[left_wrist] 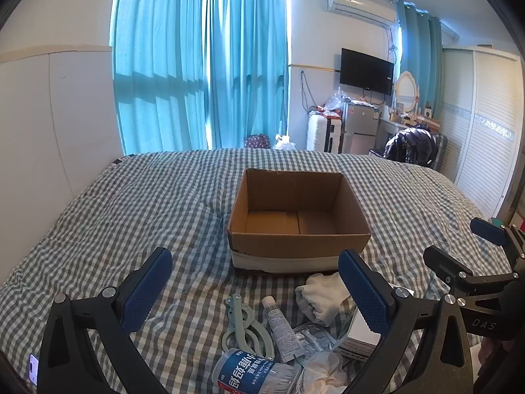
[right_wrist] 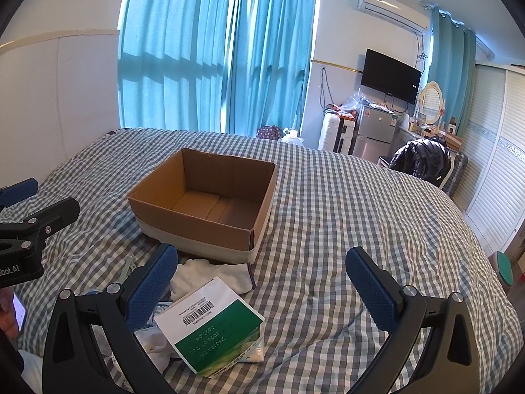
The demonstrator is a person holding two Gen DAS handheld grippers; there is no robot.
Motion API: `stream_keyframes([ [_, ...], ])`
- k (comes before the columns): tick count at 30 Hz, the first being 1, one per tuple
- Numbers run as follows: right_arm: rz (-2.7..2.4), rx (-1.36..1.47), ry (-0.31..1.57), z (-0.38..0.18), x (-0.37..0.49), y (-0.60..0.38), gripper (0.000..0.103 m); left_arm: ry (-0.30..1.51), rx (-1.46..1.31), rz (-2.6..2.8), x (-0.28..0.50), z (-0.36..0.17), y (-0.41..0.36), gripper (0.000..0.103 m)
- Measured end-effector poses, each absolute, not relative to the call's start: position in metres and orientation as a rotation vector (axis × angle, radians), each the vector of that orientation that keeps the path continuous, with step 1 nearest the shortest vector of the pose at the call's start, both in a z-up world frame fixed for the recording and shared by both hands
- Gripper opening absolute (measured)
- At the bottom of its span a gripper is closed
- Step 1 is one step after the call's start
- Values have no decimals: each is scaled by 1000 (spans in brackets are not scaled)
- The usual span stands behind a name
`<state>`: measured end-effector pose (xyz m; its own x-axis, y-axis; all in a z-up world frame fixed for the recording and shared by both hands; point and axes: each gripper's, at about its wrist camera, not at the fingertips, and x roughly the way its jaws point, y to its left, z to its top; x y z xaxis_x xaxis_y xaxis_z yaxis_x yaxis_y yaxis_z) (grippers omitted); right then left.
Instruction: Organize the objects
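Note:
An open, empty cardboard box [left_wrist: 298, 252] sits on the checked bed; it also shows in the right wrist view [right_wrist: 197, 226]. In front of it lies a pile: pale green scissors [left_wrist: 244, 328], a white tube [left_wrist: 282, 328], a white cloth [left_wrist: 320, 297], a water bottle [left_wrist: 252, 374] and a green-and-white carton [right_wrist: 213, 325]. My left gripper [left_wrist: 254, 284] is open and empty, above the pile. My right gripper [right_wrist: 262, 287] is open and empty, to the right of the pile above the carton. The right gripper also shows in the left wrist view [left_wrist: 459, 249].
The checked bedspread [right_wrist: 361, 216] extends around the box. Teal curtains [left_wrist: 203, 65], a wall TV [left_wrist: 366, 70], a small fridge [left_wrist: 359, 124] and a white wardrobe [left_wrist: 485, 124] stand beyond the bed. A phone [right_wrist: 19, 312] is held at the left edge.

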<state>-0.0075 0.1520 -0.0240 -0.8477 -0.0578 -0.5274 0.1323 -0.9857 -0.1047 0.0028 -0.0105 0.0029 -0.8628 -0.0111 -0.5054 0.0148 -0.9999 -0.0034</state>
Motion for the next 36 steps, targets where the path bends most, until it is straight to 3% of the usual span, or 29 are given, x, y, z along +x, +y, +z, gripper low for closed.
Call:
stream_keyframes([
  [36, -2874, 820, 203, -18, -6, 146, 103, 32, 800, -3008, 8, 9, -15, 103],
])
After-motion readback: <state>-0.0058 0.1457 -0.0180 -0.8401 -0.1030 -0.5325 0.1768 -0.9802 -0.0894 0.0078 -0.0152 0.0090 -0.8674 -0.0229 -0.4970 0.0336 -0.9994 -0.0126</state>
